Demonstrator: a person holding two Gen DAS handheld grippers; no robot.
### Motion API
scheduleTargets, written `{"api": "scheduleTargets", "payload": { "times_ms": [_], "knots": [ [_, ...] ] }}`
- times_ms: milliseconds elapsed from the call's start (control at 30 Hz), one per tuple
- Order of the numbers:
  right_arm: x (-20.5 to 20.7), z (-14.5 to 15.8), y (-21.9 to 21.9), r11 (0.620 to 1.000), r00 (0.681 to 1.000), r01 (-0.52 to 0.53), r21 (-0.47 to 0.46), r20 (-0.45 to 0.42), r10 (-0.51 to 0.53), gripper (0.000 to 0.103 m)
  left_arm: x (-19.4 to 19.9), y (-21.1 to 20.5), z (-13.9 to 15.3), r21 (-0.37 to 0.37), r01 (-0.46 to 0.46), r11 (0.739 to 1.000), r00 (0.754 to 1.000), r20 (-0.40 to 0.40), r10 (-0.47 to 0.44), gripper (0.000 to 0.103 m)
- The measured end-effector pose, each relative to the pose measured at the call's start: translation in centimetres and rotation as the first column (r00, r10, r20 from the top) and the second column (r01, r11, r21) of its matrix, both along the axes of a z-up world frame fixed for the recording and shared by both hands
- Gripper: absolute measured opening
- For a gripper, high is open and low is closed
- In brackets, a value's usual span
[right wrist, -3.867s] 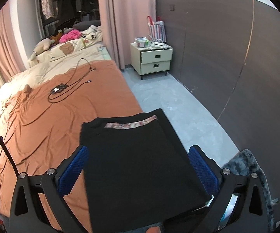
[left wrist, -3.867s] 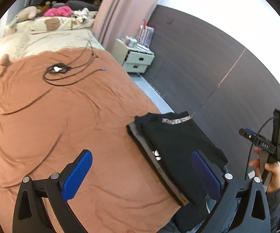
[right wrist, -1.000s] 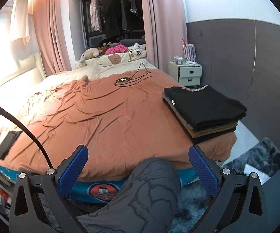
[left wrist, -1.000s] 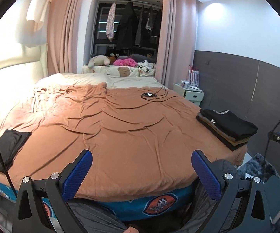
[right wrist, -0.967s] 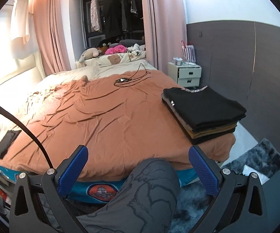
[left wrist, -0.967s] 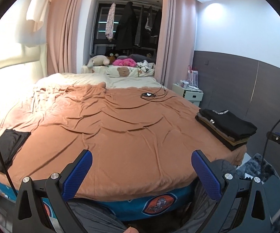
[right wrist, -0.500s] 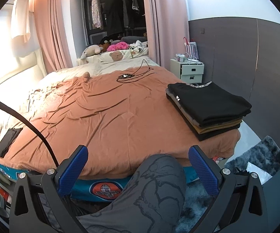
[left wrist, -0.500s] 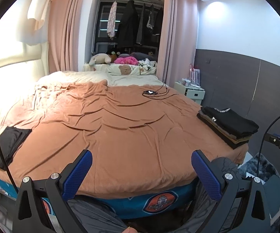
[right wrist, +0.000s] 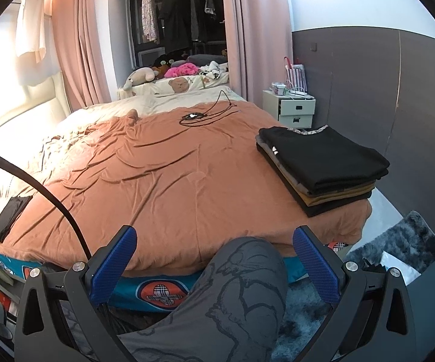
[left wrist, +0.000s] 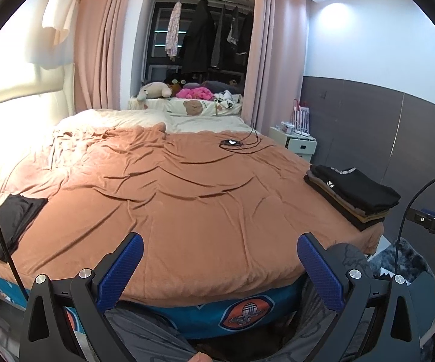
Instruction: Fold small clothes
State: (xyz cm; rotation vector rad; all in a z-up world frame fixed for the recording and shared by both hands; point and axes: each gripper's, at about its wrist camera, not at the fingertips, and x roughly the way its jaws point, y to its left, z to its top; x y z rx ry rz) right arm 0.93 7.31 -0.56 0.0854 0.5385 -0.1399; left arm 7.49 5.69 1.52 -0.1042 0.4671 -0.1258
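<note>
Btw folds: both grippers (L [left wrist: 217, 268], R [right wrist: 214, 259]) held spread, empty; black garment [left wrist: 9, 223] at bed's left edge prob to be fetched next.

Both wrist views are taken from just off the foot of the bed [left wrist: 187, 199], low, facing along it toward the wardrobe [left wrist: 202, 36]. The bed, folded stack [right wrist: 323, 163] and nightstand [right wrist: 292, 108] are shared; the stack is seen nearer from the right view.
</note>
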Motion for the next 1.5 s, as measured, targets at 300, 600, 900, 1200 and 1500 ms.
{"api": "scheduleTargets", "payload": {
  "times_ms": [300,600,900,1200,1500],
  "knots": [
    [0.0,-0.1,-0.4,1.0,1.0,0.002,-0.008,0.002,-0.002,0.103,0.0,-0.1,0.1,-0.012,0.006,1.0,1.0,-0.006,-0.006,0.103],
    [0.0,-0.1,-0.8,1.0,1.0,0.001,-0.011,0.001,-0.001,0.103,-0.1,0.0,0.2,-0.015,0.006,1.0,1.0,-0.005,-0.006,0.103],
    [0.0,0.0,-1.0,1.0,1.0,-0.001,-0.013,0.001,0.001,0.103,-0.1,0.0,0.1,-0.017,0.006,1.0,1.0,-0.005,-0.006,0.103],
    [0.0,0.1,-1.4,1.0,1.0,-0.008,-0.017,0.002,0.008,0.103,-0.1,-0.1,0.2,-0.015,0.006,1.0,1.0,-0.004,-0.006,0.103],
    [-0.1,0.0,-2.0,1.0,1.0,-0.006,-0.015,0.01,0.006,0.103,-0.2,-0.2,0.3,-0.017,0.008,1.0,1.0,-0.004,-0.008,0.103]
  ]
}}
